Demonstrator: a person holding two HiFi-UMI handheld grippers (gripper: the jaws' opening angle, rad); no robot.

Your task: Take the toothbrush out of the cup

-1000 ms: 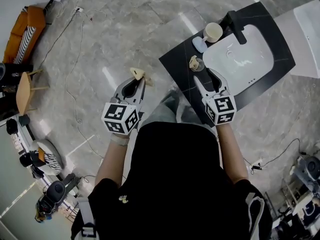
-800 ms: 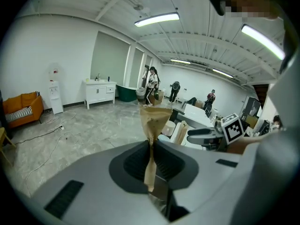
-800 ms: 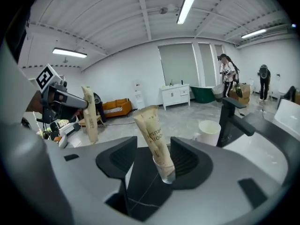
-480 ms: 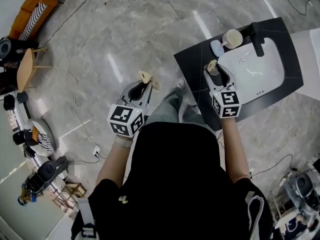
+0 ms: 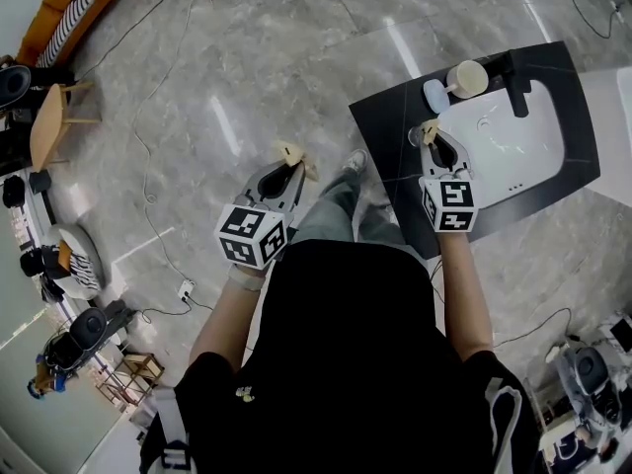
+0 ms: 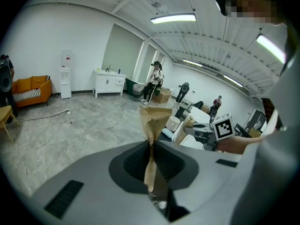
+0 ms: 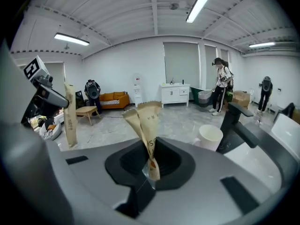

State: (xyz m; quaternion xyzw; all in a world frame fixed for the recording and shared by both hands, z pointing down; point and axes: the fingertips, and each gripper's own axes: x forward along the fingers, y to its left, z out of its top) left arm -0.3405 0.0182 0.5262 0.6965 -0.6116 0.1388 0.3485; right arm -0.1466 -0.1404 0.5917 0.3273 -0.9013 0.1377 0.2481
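A clear glass cup point(image 5: 417, 137) stands on the black counter point(image 5: 387, 156) beside the sink. Brown paper-wrapped toothbrushes point(image 5: 431, 129) stick up out of it. My right gripper point(image 5: 435, 148) reaches over the cup, its jaws closing tight on one wrapped toothbrush point(image 7: 146, 121), which the pads pinch low down while a second wrapper leans against it. My left gripper point(image 5: 285, 173) hangs over the floor to the left, shut on another brown wrapped toothbrush point(image 6: 152, 125), whose top point(image 5: 290, 153) pokes out past the tips.
A cream mug point(image 5: 467, 77) and a pale blue dish point(image 5: 434, 94) stand at the counter's far end by the black faucet point(image 5: 513, 75). The white basin point(image 5: 504, 146) lies right of the cup. Several people stand far off in the room.
The right gripper, open a second ago short of the cup, moved up to it and shut on a wrapped toothbrush. The left gripper kept its hold and shifted slightly.
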